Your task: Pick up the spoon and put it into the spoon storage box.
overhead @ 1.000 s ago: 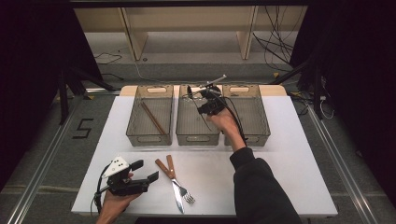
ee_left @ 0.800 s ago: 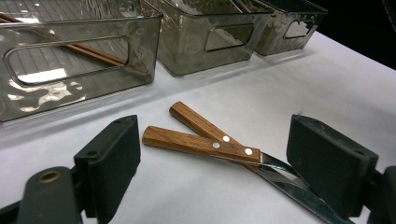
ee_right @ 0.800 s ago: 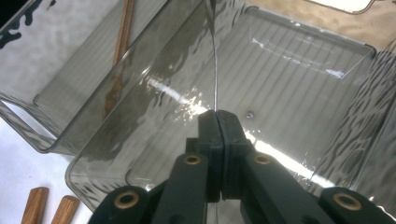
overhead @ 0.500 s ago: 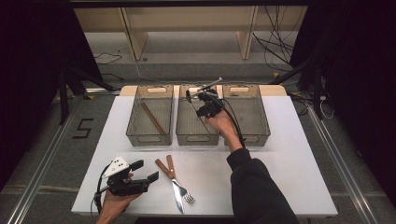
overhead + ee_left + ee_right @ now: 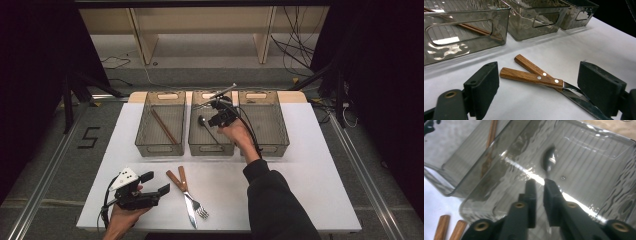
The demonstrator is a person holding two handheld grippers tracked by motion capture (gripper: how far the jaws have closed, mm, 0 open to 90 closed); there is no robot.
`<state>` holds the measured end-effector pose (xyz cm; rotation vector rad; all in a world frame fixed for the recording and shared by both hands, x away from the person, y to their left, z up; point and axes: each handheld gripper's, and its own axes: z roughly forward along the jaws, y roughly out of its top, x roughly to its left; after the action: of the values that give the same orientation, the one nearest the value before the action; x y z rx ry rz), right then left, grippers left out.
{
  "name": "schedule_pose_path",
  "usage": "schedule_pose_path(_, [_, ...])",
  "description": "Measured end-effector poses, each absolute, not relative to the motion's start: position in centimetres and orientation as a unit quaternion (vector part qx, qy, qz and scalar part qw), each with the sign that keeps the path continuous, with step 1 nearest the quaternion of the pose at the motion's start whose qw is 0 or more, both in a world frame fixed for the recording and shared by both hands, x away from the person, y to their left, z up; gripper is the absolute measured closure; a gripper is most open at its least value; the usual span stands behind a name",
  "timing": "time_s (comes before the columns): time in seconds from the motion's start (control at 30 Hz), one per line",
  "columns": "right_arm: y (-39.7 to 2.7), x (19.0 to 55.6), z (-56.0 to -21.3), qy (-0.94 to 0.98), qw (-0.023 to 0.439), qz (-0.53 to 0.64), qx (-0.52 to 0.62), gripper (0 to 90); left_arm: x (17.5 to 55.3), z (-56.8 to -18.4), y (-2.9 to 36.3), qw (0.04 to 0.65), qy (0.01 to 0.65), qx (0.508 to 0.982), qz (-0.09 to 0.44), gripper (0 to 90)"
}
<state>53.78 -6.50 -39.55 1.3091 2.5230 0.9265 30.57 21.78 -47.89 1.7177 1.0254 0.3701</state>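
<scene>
easing my right gripper [image 5: 539,185] over the middle bin [image 5: 212,146], i see its jaws just parting a crack, the spoon [image 5: 549,161] apparently released inside; left gripper [image 5: 547,83] gapes wide, empty, around the wooden-handled cutlery [image 5: 531,77].

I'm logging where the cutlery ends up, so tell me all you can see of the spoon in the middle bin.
The spoon is shiny metal, its oval bowl glinting. It lies in the middle bin, a clear smoky plastic one, bowl toward the left bin. Its thin handle runs back to the right tongs, whose jaws have just been opening, a narrow gap showing between them.
</scene>
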Motion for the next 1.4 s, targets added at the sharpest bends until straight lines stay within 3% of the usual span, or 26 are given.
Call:
schedule_pose_path(0.2, [-6.4, 52.9, -38.8, 0.845, 0.063, 0.325, 0.420, 64.2, 30.6, -47.9, 21.8, 0.526, 0.430, 0.717, 0.156, 17.4])
schedule_pose_path(0.57, [-6.1, 49.2, -37.4, 0.858, 0.062, 0.359, 0.361, 47.8, 30.6, -47.8, 22.0, 0.525, 0.434, 0.713, 0.161, 17.4])
schedule_pose_path(0.97, [-7.0, 43.7, -37.9, 0.860, 0.060, 0.386, 0.327, 39.0, 30.6, -47.8, 22.2, 0.526, 0.441, 0.708, 0.168, 17.3])
schedule_pose_path(1.4, [-5.8, 40.6, -40.1, 0.869, 0.038, 0.390, 0.300, 34.3, 30.7, -47.9, 22.4, 0.528, 0.447, 0.702, 0.169, 17.3])
